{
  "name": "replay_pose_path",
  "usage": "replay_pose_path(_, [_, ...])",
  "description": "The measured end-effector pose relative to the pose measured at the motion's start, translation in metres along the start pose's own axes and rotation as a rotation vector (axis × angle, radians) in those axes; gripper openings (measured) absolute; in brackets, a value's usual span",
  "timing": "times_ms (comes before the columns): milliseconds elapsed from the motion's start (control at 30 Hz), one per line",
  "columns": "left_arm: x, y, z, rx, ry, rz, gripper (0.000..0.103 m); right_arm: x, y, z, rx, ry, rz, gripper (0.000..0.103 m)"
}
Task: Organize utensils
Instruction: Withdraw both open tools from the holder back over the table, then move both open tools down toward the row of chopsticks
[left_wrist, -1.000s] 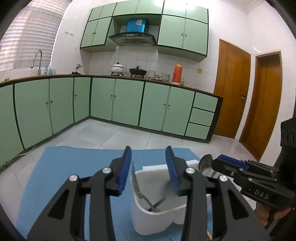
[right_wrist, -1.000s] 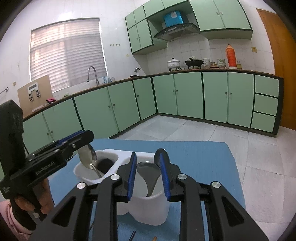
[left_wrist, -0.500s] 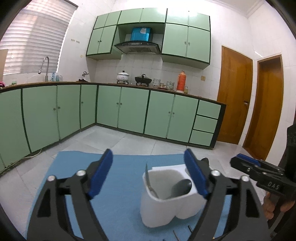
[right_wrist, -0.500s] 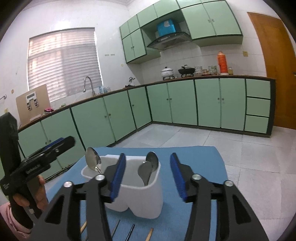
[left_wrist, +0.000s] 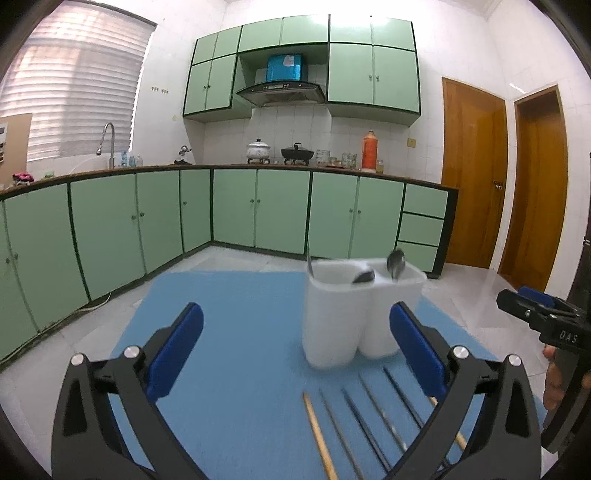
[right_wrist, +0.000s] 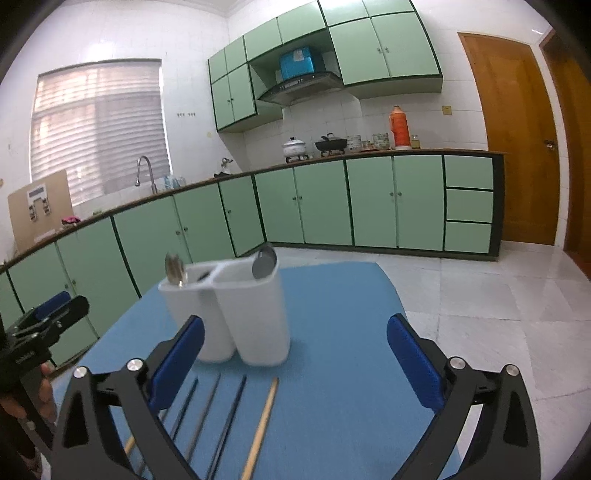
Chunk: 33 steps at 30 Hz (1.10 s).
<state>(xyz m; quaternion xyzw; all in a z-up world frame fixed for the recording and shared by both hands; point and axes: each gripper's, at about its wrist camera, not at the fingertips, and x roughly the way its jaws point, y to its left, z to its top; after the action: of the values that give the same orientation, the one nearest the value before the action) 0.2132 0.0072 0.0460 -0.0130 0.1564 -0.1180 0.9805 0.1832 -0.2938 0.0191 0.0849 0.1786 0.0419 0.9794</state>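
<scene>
A white holder (left_wrist: 343, 317) with two compartments is placed upright on a blue mat (left_wrist: 240, 354) that covers the worktop. In the left wrist view, a spoon (left_wrist: 395, 263) is seen in the right compartment, and a dark spoon bowl (left_wrist: 364, 277) is seen at the divider; a thin handle (left_wrist: 309, 264) is leaned at the left rim. In the right wrist view, one spoon (right_wrist: 264, 263) is seen in the near compartment and another spoon (right_wrist: 175, 271) at the far left rim.

In front of the holder, several chopsticks are laid on the mat, side by side and apart from the holder. Dark chopsticks (left_wrist: 373, 417) are placed in the middle, and a wooden chopstick (left_wrist: 317, 435) is placed at the left side of the row in the left wrist view. In the right wrist view the wooden chopstick (right_wrist: 260, 428) is at the right of the dark ones (right_wrist: 225, 424).

The left gripper (left_wrist: 295, 354) is held above the mat, its jaws are opening and are spread wide, and nothing is held between them. The right gripper (right_wrist: 295, 354) is opening in the same way, wide and empty, with the holder just beyond its left finger. Each gripper is also seen at the edge of the other view, held by a hand (left_wrist: 554, 380).
</scene>
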Motion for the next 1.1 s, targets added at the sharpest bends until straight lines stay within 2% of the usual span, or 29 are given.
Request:
replay_pose_path(200, [-0.031, 0.004, -0.034, -0.022, 0.034, 0.016, 0.098, -0.021, 0.009, -0.033, -0.028, 0.036, -0.018, 0.097])
replay_pose_path(367, [-0.052, 0.006, -0.062, -0.027, 0.047, 0.039, 0.098, -0.035, 0.014, -0.059, 0.019, 0.049, -0.016, 0.097])
replay_pose_path(733, [-0.082, -0.002, -0.120, -0.053, 0.073, 0.043, 0.098, -0.058, 0.022, -0.121, 0.032, 0.082, -0.029, 0.097])
replay_pose_path(933, [-0.090, -0.004, -0.142, -0.065, 0.082, 0.063, 0.098, -0.068, 0.031, -0.140, 0.002, 0.074, -0.033, 0.096])
replay_pose_path(1033, [-0.095, -0.005, -0.151, -0.073, 0.084, 0.067, 0.098, -0.072, 0.037, -0.148, -0.019, 0.066, -0.042, 0.092])
replay_pose_path(1100, [-0.096, -0.006, -0.156, -0.075, 0.090, 0.068, 0.097, -0.074, 0.040, -0.154, -0.029, 0.069, -0.041, 0.086])
